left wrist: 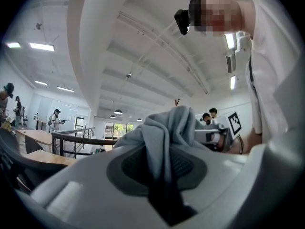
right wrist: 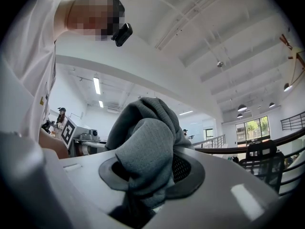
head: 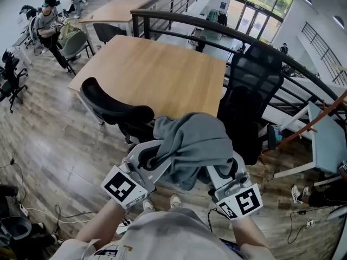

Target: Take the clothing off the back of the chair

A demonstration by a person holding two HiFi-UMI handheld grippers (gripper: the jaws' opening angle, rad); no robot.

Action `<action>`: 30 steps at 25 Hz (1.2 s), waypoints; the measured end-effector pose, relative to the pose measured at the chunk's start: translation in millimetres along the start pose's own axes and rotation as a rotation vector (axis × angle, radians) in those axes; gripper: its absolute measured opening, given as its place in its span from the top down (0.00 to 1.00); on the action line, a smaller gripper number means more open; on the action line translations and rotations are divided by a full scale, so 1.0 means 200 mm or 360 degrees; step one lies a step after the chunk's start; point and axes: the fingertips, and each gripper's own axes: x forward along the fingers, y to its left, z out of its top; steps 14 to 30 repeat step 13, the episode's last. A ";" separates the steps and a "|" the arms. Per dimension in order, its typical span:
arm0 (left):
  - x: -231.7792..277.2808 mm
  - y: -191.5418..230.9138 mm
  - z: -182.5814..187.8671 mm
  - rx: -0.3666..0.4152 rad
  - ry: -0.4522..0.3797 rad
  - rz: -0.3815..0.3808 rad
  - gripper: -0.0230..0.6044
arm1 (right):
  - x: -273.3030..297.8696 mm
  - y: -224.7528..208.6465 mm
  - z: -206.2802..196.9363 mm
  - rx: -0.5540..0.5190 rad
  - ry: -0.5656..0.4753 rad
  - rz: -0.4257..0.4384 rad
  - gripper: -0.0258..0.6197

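A grey garment (head: 192, 145) hangs bunched between my two grippers, close in front of my body. My left gripper (head: 154, 158) is shut on its left part, and the cloth (left wrist: 167, 132) rises in folds from between the jaws. My right gripper (right wrist: 143, 185) is shut on the other end, where a thick wad of cloth (right wrist: 143, 137) fills the pads. Both grippers point level and towards each other. Just beyond the garment stands a black chair (head: 116, 110), its curved back bare. The cloth hangs clear of it.
A wooden table (head: 157, 72) stands behind the black chair. A black mesh chair (head: 255, 99) is at the right, beside a dark railing (head: 303, 85). Several people sit at desks at the far left (head: 49, 23). Cables lie on the wood floor (head: 32, 213).
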 end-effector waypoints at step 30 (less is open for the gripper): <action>-0.01 -0.02 0.03 0.0049 -0.0016 -0.0023 0.82 | -0.01 0.01 0.00 0.0053 -0.0009 -0.0046 0.74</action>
